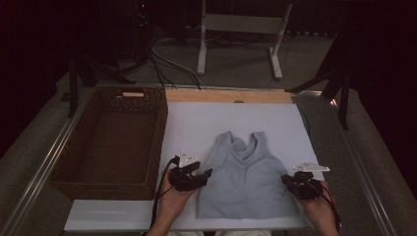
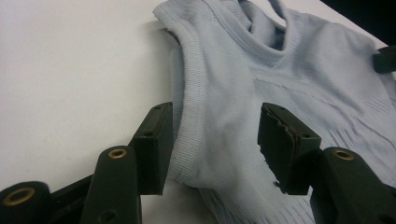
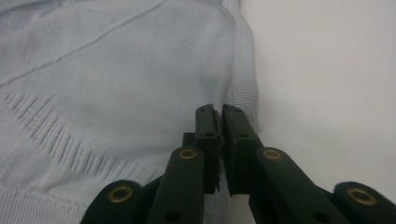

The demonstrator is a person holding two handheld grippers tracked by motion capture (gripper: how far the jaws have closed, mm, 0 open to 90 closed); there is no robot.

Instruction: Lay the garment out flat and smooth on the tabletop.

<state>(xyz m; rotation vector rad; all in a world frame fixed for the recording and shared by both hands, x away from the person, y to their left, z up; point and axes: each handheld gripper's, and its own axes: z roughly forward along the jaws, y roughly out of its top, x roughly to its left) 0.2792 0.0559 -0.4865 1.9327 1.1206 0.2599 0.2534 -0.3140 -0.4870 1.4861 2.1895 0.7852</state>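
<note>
Both hands enter from the near edge of the bench, each holding a black two-jaw gripper. Between them a pale blue ribbed knit tank top (image 1: 243,172) lies flat on the white sheet (image 1: 196,123) covering the bench, hem toward the near edge, straps pointing away. At the top's left side, the left gripper (image 2: 215,140) has its fingers about half spread, straddling the ribbed armhole edge without pressing on it. At the right side seam, the right gripper (image 3: 220,116) has its fingers closed together, pinching the cloth's edge. A dark brown woven wicker basket (image 1: 110,142) sits at the sheet's left edge.
</note>
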